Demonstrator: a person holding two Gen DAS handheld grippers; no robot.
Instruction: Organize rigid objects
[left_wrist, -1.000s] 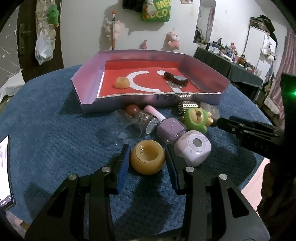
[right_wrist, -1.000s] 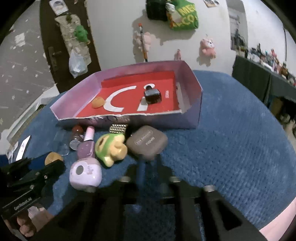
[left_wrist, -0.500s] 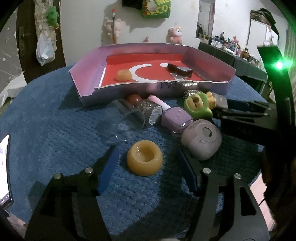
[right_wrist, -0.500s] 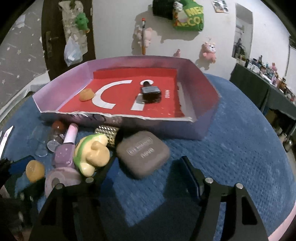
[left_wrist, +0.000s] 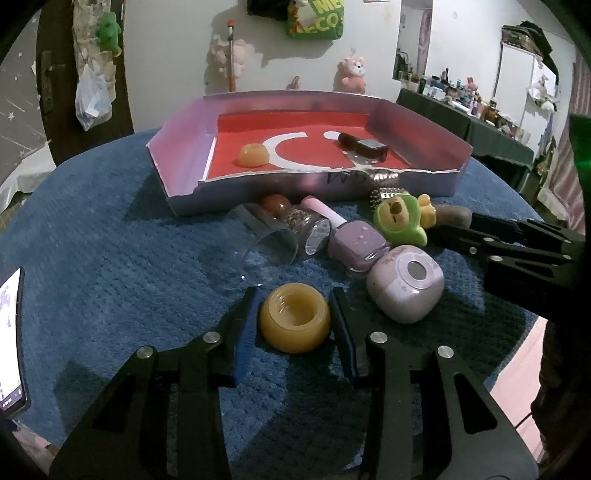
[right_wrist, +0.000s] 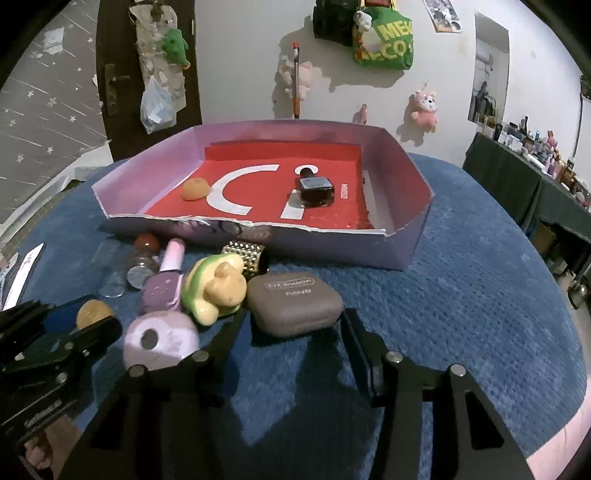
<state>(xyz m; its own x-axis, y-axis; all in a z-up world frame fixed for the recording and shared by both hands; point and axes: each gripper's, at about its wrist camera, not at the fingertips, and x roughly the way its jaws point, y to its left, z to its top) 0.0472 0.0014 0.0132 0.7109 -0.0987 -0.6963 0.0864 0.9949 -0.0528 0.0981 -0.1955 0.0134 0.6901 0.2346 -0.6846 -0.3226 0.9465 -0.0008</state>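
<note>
Pinching the amber cap (left_wrist: 294, 322) in your closing left hand-held gripper (left_wrist: 294, 321), lift straight; the right (right_wrist: 295, 332) is closing around the compact (right_wrist: 293, 303).

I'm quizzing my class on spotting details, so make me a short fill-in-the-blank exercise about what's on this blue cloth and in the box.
1. The floor of the cardboard tray is coloured ____.
2. The left gripper has its pads around an amber ____.
3. The dark nail polish bottle lies ____ the tray.
4. The grey compact between the right gripper's closing jaws is printed with the words ____.

Missing words: red; jar; inside; eye shadow
</note>
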